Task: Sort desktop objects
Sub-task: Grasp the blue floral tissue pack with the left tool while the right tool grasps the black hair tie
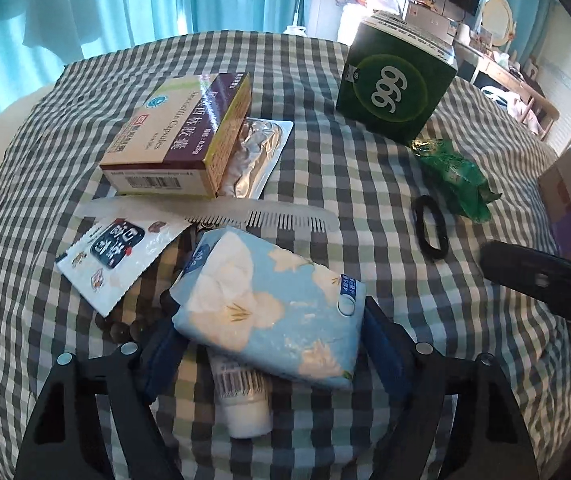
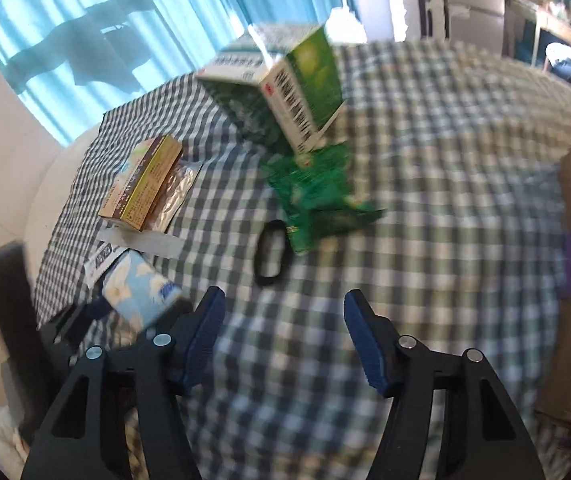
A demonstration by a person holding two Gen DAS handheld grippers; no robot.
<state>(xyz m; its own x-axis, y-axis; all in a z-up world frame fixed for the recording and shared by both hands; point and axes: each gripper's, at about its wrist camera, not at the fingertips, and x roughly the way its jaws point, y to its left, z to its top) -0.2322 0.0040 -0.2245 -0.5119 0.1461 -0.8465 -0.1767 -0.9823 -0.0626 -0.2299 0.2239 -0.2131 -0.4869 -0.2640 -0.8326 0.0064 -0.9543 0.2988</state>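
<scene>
Checked cloth [image 1: 325, 184] – left fingers [image 1: 381, 344] squeeze soft floral tissue pack [image 1: 273, 304]; right fingers [image 2: 361, 344] spread, holding nothing.

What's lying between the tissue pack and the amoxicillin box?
In the left wrist view, a white comb lies across the gap between the tissue pack and the amoxicillin box, with a sachet at its left end.

Checked cloth [image 1: 325, 168] covers the surface. Directly on it: green 999 box [image 1: 395, 84], crumpled green wrapper [image 1: 455, 176] just beside it, black hair tie [image 1: 429, 222], silver foil pouch [image 1: 255, 156], white comb [image 1: 285, 218], sachet [image 1: 119, 256], white tube [image 1: 245, 400], dark beads [image 1: 119, 330]
</scene>
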